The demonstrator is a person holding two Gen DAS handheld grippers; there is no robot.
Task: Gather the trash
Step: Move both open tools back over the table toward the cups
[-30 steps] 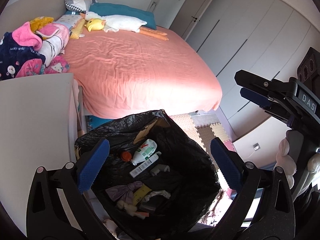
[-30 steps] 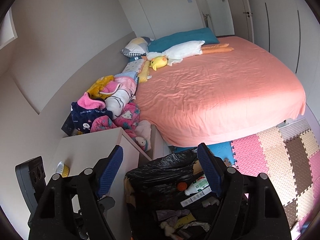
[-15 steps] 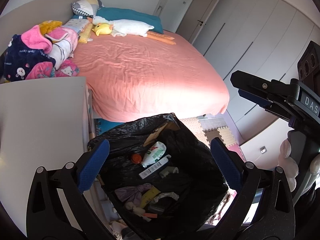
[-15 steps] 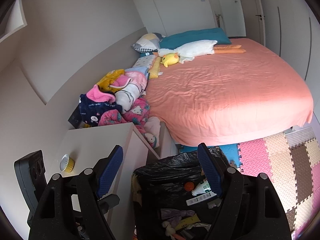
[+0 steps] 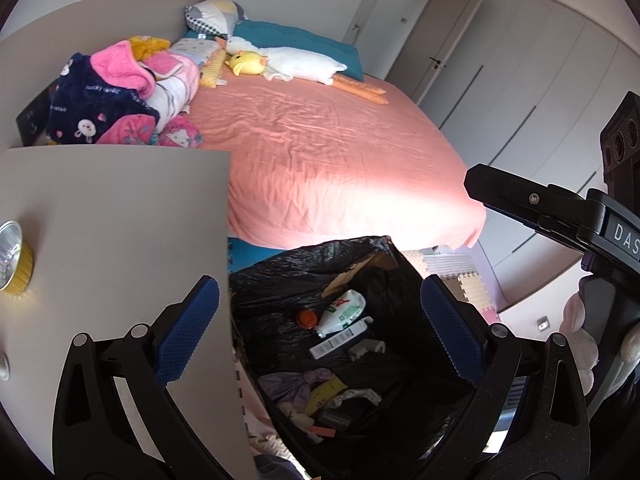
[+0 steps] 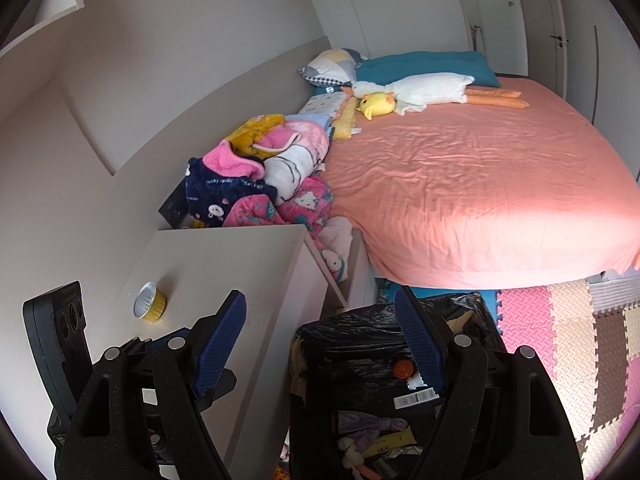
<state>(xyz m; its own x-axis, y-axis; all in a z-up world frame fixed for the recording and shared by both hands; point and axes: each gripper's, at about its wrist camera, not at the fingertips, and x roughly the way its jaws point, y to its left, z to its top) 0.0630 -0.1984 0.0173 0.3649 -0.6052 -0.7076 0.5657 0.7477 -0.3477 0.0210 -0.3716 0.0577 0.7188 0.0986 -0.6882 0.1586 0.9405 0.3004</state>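
A bin lined with a black bag [image 5: 280,268] stands on the floor beside a grey nightstand [image 5: 120,220]. It holds several pieces of trash, among them a white bottle [image 5: 344,312] and a purple knotted bag [image 5: 292,380]. A small yellow foil cup [image 5: 14,256] sits on the nightstand, also in the right wrist view [image 6: 150,302]. My left gripper [image 5: 320,332] is open and empty above the bin's edge. My right gripper [image 6: 320,344] is open and empty above the bin [image 6: 360,320] and nightstand [image 6: 224,264].
A bed with a salmon sheet [image 6: 480,184] fills the far side, with a pile of blankets [image 6: 260,172] and plush toys [image 6: 416,92] by the wall. Coloured foam mats [image 6: 560,328] cover the floor at right. Wardrobe doors [image 5: 520,88] line the right wall.
Both grippers have shifted left toward the nightstand. The foil cup has come into both views. Both stay open and empty.
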